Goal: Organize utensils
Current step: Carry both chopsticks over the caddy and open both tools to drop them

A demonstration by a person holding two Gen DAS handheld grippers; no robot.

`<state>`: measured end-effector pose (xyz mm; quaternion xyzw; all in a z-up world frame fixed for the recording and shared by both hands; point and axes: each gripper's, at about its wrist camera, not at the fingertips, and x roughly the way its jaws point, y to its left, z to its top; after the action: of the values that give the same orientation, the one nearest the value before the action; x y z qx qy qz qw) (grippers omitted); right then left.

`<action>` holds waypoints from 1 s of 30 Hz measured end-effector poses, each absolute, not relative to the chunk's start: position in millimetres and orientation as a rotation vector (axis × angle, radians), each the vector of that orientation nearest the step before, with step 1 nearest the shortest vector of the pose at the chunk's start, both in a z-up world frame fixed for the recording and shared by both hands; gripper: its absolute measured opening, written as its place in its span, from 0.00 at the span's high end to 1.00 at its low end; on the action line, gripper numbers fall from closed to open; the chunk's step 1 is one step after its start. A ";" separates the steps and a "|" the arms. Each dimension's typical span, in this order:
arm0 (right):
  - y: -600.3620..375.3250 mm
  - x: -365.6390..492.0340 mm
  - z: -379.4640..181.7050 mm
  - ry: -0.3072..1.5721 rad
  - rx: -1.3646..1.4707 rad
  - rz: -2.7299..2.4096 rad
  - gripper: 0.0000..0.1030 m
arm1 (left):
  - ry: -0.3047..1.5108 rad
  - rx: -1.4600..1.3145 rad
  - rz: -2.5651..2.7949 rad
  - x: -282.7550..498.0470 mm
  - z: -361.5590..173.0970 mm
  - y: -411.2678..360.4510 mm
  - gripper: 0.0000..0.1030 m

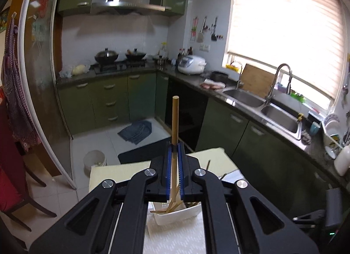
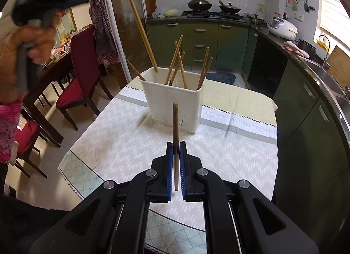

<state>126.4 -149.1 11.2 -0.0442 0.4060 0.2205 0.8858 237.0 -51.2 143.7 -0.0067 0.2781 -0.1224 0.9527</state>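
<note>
White plastic holder (image 2: 172,103) stands upright on the table (image 2: 229,144), on a patterned cloth with a yellow-green band at the far side. Holder contains wooden chopsticks (image 2: 175,63) leaning in different directions; about seven sticks counted from the right wrist view, though overlap at the rim makes the exact count unsure, and something dark, maybe a fork, sits low among them. Left gripper (image 1: 174,148) jaws closed on one long chopstick (image 1: 175,120), which sticks up past the fingertips; from the right wrist view its lower tip reaches the holder's rim at the back left. Right gripper (image 2: 176,147) jaws closed on one darker chopstick (image 2: 175,127), held upright, well short of the holder and partly blocking the view of its front wall. A hand (image 2: 32,42) holds the left gripper at upper left, motion-blurred. Around: two red-cushioned chairs (image 2: 81,72) left of the table, green cabinets behind, two woks (image 2: 200,3) on the stove, one rice cooker (image 2: 282,26), a double sink (image 1: 262,105) under the window, a grey towel (image 1: 136,131) on the floor.
</note>
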 end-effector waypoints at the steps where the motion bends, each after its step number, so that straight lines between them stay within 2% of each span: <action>1: -150.4 126.6 13.3 0.841 -0.086 0.461 0.93 | 0.587 -0.012 -0.243 244.5 133.4 -53.1 0.95; 7: -151.6 132.8 35.7 0.805 -0.072 0.468 0.93 | 0.690 -0.002 -0.233 271.7 85.3 -61.6 0.95; 14: -152.2 146.7 80.9 0.713 -0.027 0.479 0.93 | 0.742 0.021 -0.236 274.4 55.8 -64.5 0.94; 15: -151.9 147.8 86.6 0.700 -0.024 0.481 0.93 | 0.744 0.023 -0.239 273.5 54.9 -64.3 0.90; 18: -151.6 153.2 110.4 0.643 0.001 0.488 0.93 | 0.742 0.019 -0.248 266.8 52.7 -62.4 0.66; 23: -152.4 167.5 144.6 0.548 0.037 0.469 0.93 | 0.703 0.010 -0.249 247.0 57.2 -56.7 0.64; 30: -143.1 221.0 155.0 0.492 0.075 0.411 0.93 | 0.594 0.008 -0.234 183.6 58.2 -37.2 0.48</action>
<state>221.0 -143.1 155.0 0.0369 0.2419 0.2019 0.9483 183.6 -37.2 58.2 0.0040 0.2920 -0.1152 0.9494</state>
